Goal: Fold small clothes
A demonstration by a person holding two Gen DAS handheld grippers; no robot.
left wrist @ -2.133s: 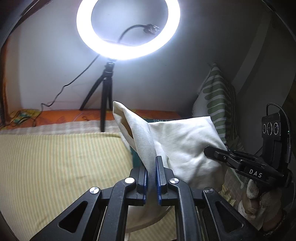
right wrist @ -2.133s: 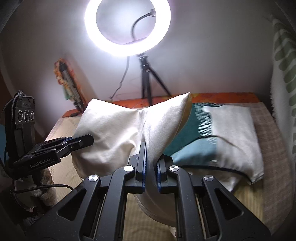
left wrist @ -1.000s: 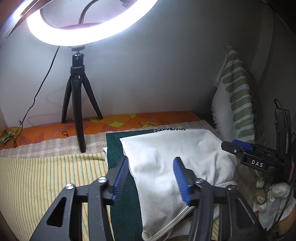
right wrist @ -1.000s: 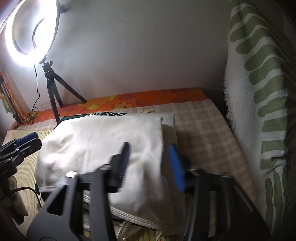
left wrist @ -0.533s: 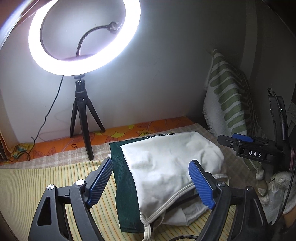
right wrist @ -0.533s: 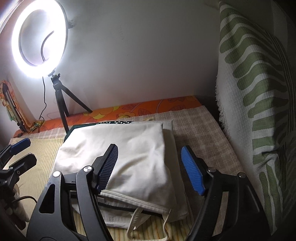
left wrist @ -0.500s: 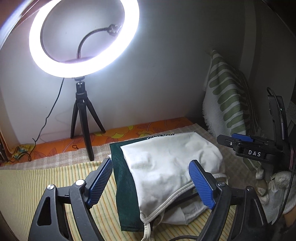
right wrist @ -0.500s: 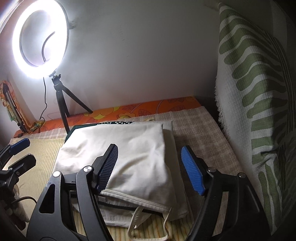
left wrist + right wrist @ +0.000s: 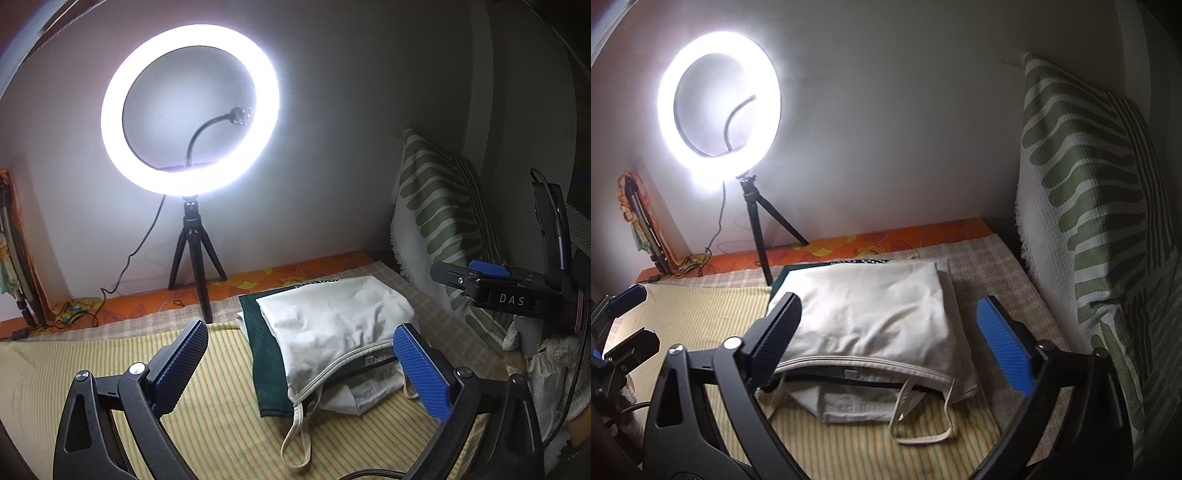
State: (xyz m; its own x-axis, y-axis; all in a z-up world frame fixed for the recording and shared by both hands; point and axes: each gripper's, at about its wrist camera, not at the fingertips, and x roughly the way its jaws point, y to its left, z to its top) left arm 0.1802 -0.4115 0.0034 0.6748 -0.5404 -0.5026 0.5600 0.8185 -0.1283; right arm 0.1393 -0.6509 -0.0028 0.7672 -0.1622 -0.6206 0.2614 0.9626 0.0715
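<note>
On the striped bedcover [image 9: 110, 369], we hold the left gripper [image 9: 301, 365] and the right gripper [image 9: 908, 339] above a folded cream garment [image 9: 332, 321], both sets of jaws having just spread wide with nothing pinched between them. It lies on a dark green cloth [image 9: 264, 362], its straps trailing toward us. Beyond it, a ring light [image 9: 190, 110] on a tripod glows against the far wall; a green-patterned towel [image 9: 1089, 184] hangs at right.
</note>
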